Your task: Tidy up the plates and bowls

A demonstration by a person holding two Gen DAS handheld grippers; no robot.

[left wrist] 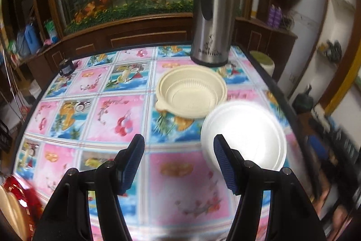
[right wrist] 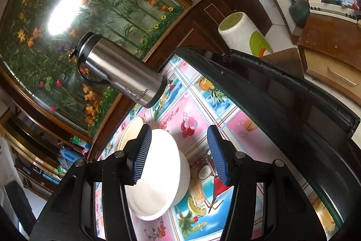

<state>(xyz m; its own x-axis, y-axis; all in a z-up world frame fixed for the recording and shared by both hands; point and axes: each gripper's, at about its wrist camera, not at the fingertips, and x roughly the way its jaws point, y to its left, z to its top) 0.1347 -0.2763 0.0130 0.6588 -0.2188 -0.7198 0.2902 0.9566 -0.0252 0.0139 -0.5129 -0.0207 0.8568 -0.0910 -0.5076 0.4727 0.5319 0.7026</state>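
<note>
The left gripper (left wrist: 179, 143) is held with its jaws apart above the patterned tablecloth (left wrist: 90, 110), and nothing is gripped between them. The right gripper (right wrist: 179, 134) is likewise spread; the white bowl (right wrist: 162, 173) is seen partly between its fingers, with the left pad over the bowl's rim, though whether that pad touches the rim cannot be told.

Two containers are counted on the table. The white bowl (left wrist: 244, 134) is placed near the table's right edge in the left wrist view, and its inside is washed out by glare, so any contents cannot be made out. Just beside it, nearly touching, a cream bowl (left wrist: 191, 90) with a small tab on its rim is set; it is seen to be empty. In the right wrist view only a sliver of the cream bowl (right wrist: 132, 130) is shown behind the left finger.

Behind the cream bowl one steel flask (left wrist: 212, 22) with a black lid and handle is stood upright. A small dark object (left wrist: 66, 67) at the far left corner is too blurred to be identified.
</note>
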